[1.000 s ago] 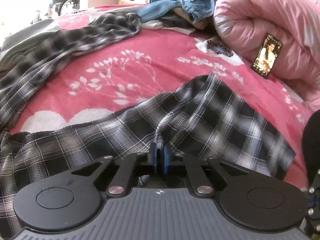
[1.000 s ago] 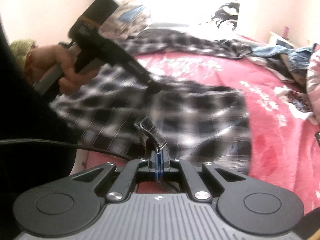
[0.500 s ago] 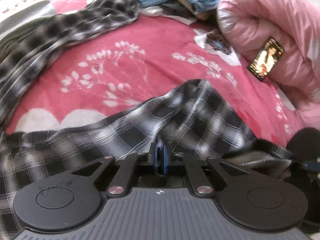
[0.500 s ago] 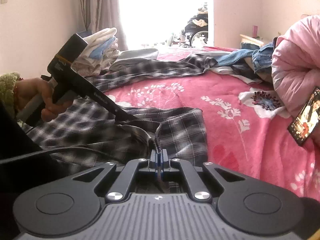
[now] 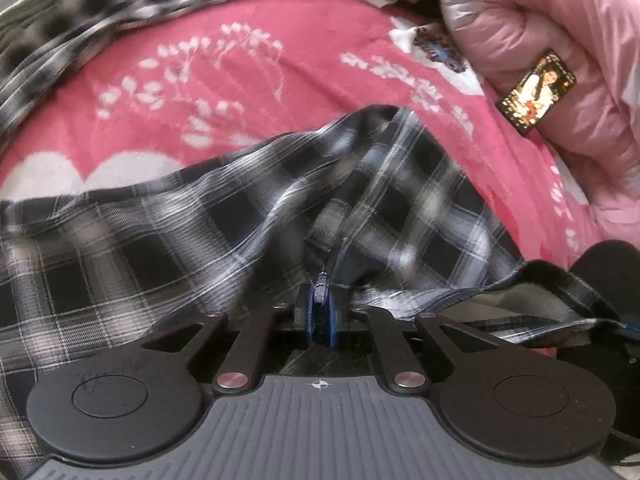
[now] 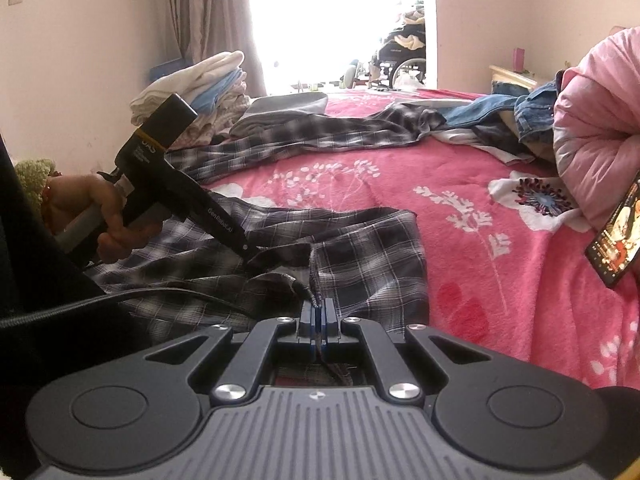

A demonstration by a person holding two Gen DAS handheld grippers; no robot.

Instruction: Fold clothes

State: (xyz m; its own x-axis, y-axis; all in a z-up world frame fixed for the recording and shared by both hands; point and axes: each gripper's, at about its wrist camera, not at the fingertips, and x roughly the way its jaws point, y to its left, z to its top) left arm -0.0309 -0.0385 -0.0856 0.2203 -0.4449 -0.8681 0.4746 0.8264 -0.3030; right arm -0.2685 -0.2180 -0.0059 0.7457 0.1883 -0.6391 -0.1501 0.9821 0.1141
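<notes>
A: Left gripper (image 5: 319,312) pinched tight on a ridge of the plaid shirt (image 5: 168,240); cloth sticks up between the blue pads. Right gripper (image 6: 319,316) clamped too, on an edge of the same shirt.

B: Shirt position?

A: Spread on the near side of the pink floral bedspread (image 6: 360,200), half gathered, hem toward the middle of the bed. Phone (image 5: 536,90) leans on the pink duvet (image 5: 560,40) far right. Stack of folded clothes (image 6: 200,88) far left.

B: Advice for the fold?

A: My judgement: keep both pinches level, hold the edge taut between them, carry it over in one sweep and lay it square. Slack would bunch the panel, and a loose pinch could drop a corner.
</notes>
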